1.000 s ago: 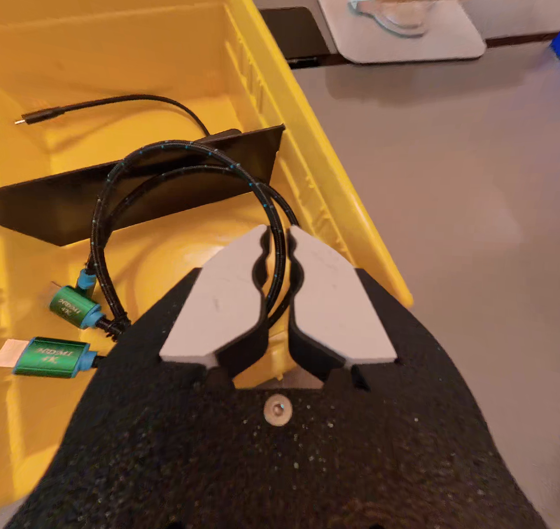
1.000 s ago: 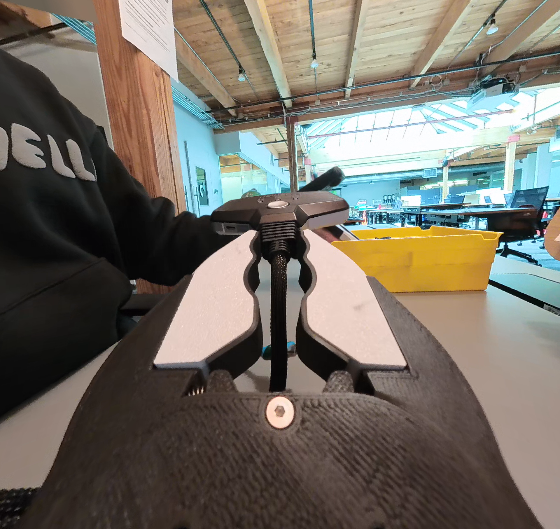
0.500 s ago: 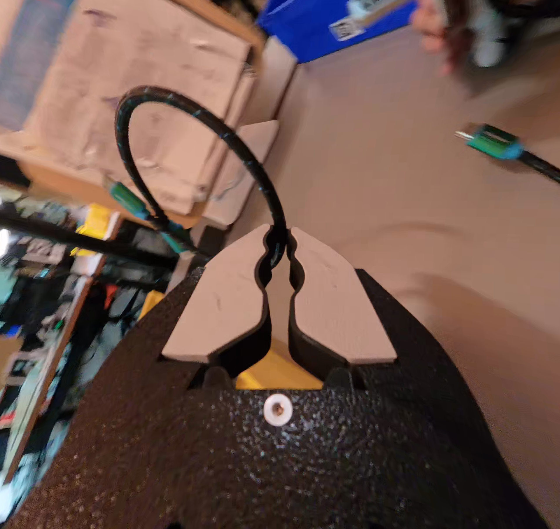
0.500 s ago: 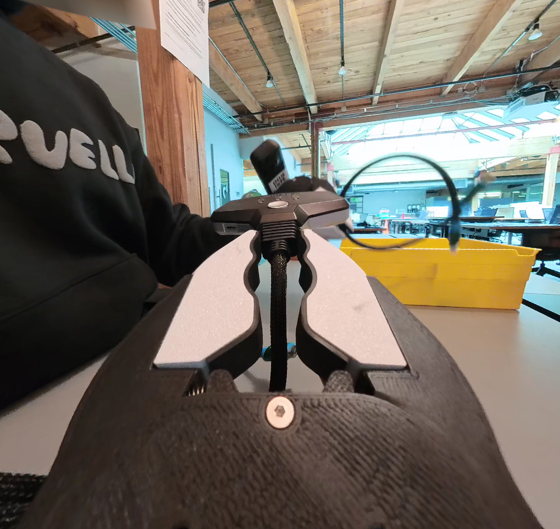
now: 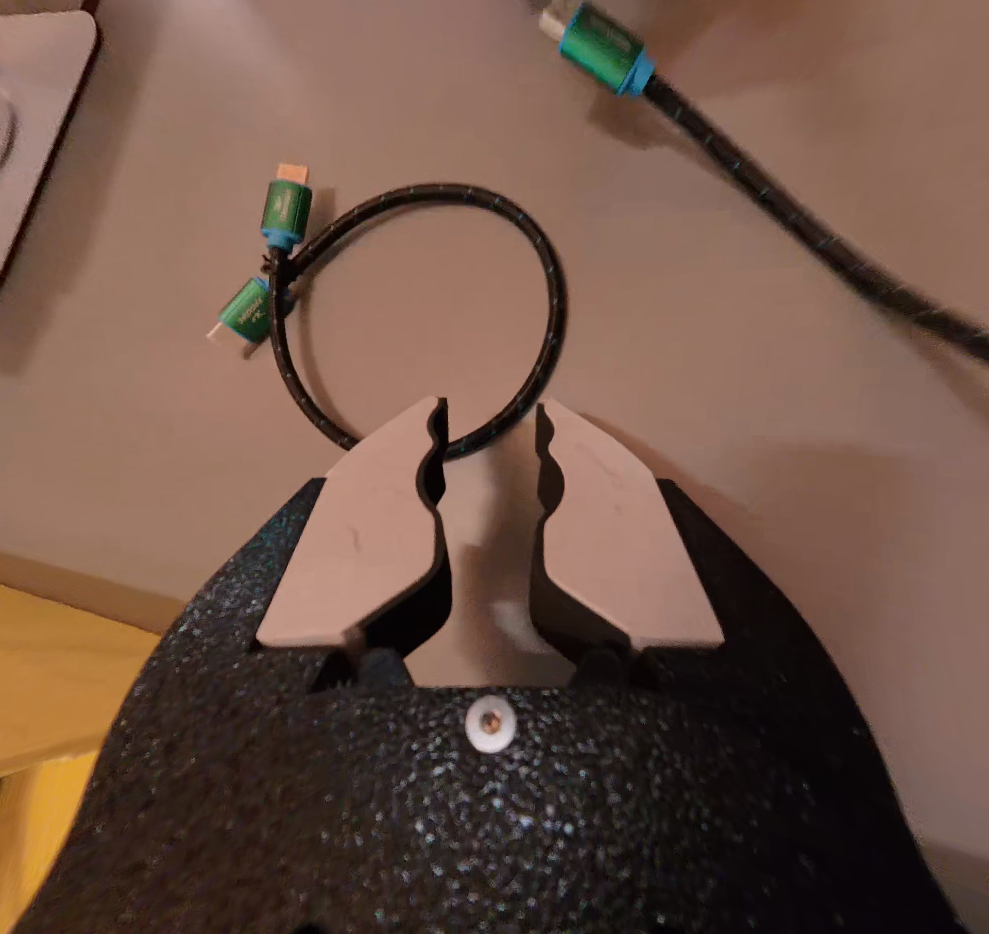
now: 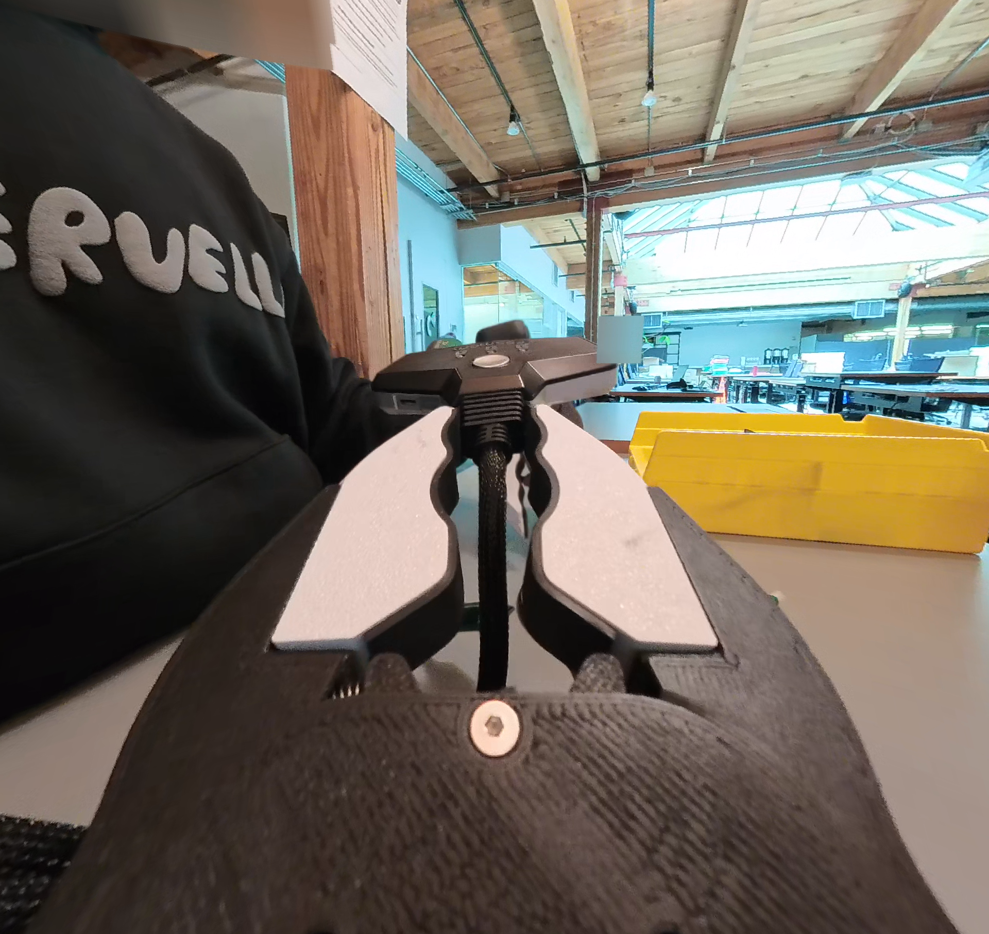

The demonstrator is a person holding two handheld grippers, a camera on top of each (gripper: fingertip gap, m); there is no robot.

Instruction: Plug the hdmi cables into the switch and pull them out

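Observation:
My left gripper (image 5: 489,405) is open, pointing down at the grey table. A short braided HDMI cable (image 5: 554,287) lies coiled in a loop just ahead of its fingertips. The loop's near side crosses the gap between the jaws. Its two green plugs (image 5: 286,210) sit at the loop's left. A second HDMI cable (image 5: 803,202) with a green plug (image 5: 602,52) lies at the upper right. My right gripper (image 6: 492,416) is shut on the ribbed neck of the black switch (image 6: 492,367) and holds it level above the table. The switch's braided lead (image 6: 492,560) runs back between the fingers.
A yellow bin (image 6: 803,475) stands on the table to the right; its corner shows in the left wrist view (image 5: 48,683). A white flat base (image 5: 37,95) sits at the far left. A person in a black sweatshirt (image 6: 134,400) is close on the left, beside a wooden post (image 6: 342,223).
My left gripper lifted the coiled cable out of the yellow bin, carried it over the table and opened; the cable now lies on the table. The right gripper kept holding the switch.

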